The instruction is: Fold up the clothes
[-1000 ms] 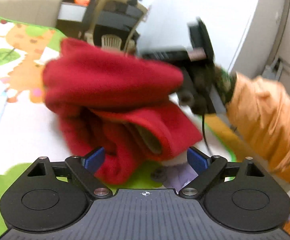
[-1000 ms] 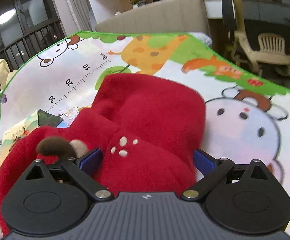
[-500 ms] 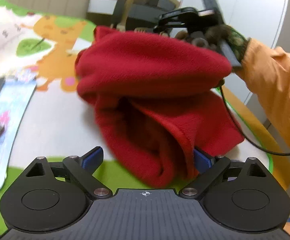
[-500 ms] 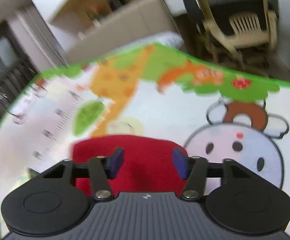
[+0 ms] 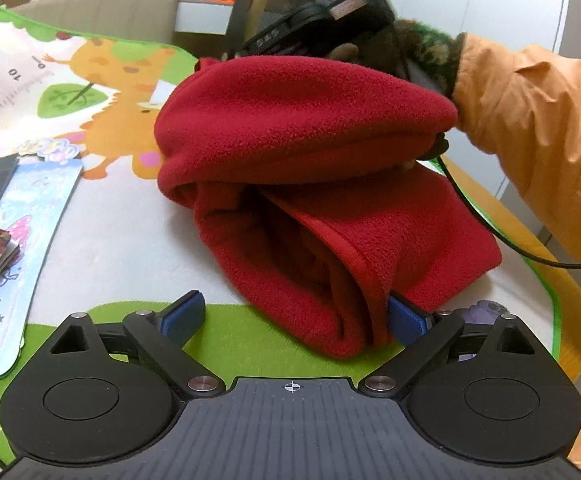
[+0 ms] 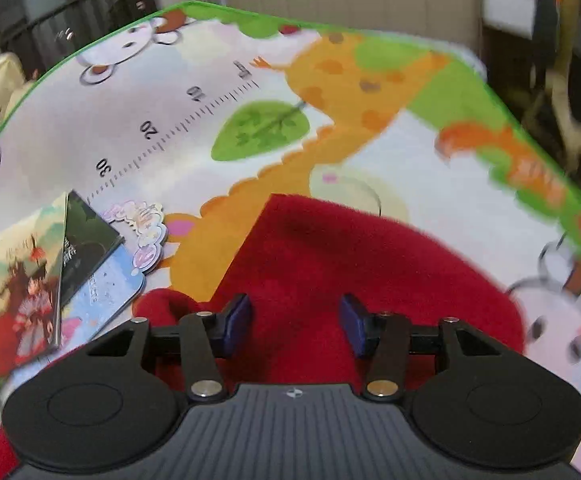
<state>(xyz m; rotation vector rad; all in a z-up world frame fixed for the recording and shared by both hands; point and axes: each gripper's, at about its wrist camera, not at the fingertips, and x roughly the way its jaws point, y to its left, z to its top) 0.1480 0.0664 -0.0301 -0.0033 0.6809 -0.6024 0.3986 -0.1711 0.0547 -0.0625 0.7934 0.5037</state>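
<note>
1. One red fleece garment lies bunched in a folded heap on one cartoon play mat. There are two hand-held tongs, one on each side of the heap.
2. The left gripper is spread wide. Its left pad stands over bare green mat, clear of the cloth. Its right pad touches the near hem of the fleece, with cloth lapping over its tip. Nothing is pinched between the pads.
3. The right gripper is partly open, narrower than the left one. It sits low over the top fold of the fleece, and red cloth fills the gap beneath it. Whether the pads press on or grip the cloth cannot be told.
4. In the left wrist view the right tongs reach in from the far right above the upper fold, held by one gloved hand with an orange sleeve. One black cable hangs from them past the right edge of the garment.
5. Left of both tongs lies a small cluster of picture cards and books, seemingly three or four flat pieces, apart from the fleece.
6. Bare mat lies ahead of the right tongs and left of the heap. The green mat border runs close on the right, with furniture just past it.
</note>
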